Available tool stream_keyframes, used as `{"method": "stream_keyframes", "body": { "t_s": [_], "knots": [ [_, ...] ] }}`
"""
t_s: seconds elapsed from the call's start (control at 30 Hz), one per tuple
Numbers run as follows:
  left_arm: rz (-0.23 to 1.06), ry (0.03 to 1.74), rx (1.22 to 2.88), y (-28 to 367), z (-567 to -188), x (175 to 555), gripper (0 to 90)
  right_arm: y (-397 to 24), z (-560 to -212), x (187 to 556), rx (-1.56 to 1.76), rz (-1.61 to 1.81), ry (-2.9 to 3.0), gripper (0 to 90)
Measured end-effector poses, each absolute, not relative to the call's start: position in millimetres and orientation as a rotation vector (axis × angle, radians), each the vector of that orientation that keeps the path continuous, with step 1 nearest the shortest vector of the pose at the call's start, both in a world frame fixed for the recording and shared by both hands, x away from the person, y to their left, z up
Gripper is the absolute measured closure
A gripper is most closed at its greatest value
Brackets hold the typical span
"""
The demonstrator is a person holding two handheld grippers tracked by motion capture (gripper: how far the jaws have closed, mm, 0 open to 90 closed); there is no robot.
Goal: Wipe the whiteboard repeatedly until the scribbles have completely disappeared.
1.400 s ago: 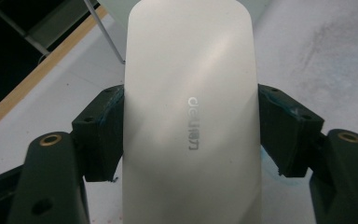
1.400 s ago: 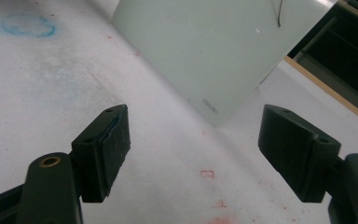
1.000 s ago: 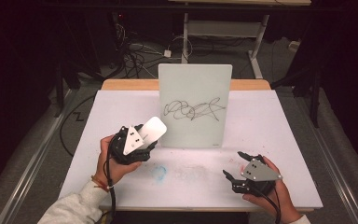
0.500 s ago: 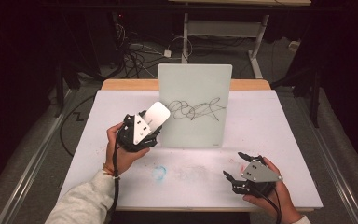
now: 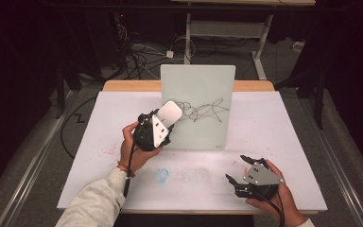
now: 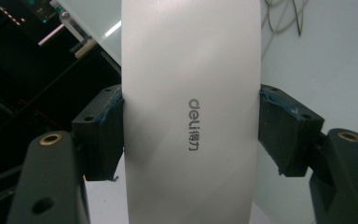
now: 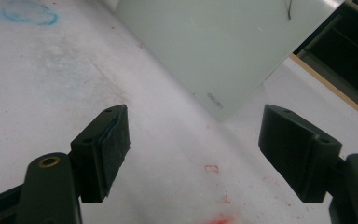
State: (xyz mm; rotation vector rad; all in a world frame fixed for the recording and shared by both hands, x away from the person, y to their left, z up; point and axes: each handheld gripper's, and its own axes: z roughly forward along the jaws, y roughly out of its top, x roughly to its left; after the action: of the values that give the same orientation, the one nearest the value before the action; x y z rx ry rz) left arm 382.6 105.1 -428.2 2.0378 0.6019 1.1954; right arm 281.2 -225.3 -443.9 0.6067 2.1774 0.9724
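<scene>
We grip the white eraser point(image 6: 191, 121) in the left tongs point(image 5: 157, 128), raised to the scribble point(image 5: 203, 112) on the upright glass board point(image 5: 197, 85). By our judgement none is wiped yet. Our right tongs point(image 5: 238, 170) rest wide open and empty, low on the bench point(image 5: 288, 123).
</scene>
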Motion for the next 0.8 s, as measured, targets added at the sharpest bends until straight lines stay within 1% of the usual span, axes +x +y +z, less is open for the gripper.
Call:
{"method": "stream_keyframes", "body": {
  "t_s": [0.1, 0.2, 0.37, 0.47, 0.5, 0.6, 0.73, 0.8],
  "knots": [
    [1.239, 0.567, 2.086, 103, -440, 378, 29.3, -224, -444, 281, 0.591, 0.965, 2.181, 25.0],
    [1.233, 0.568, 2.097, 103, -444, 376, 29.2, -224, -444, 280, 0.588, 0.966, 2.184, 25.0],
    [1.221, 0.579, 2.103, 102, -440, 378, 29.2, -222, -445, 280, 0.586, 0.962, 2.194, 24.9],
    [1.23, 0.595, 2.082, 104, -434, 380, 29.2, -222, -446, 280, 0.583, 0.963, 2.195, 24.9],
    [1.212, 0.651, 2.03, 109, -425, 385, 29.2, -223, -446, 280, 0.583, 0.961, 2.193, 24.9],
    [1.177, 0.704, 1.97, 116, -414, 392, 29.2, -223, -446, 281, 0.59, 0.96, 2.193, 24.9],
    [1.216, 0.714, 1.967, 111, -412, 392, 29.2, -221, -447, 281, 0.589, 0.957, 2.201, 24.9],
    [1.165, 0.732, 1.956, 113, -416, 392, 29.2, -221, -447, 280, 0.59, 0.956, 2.207, 24.9]
  ]
}}
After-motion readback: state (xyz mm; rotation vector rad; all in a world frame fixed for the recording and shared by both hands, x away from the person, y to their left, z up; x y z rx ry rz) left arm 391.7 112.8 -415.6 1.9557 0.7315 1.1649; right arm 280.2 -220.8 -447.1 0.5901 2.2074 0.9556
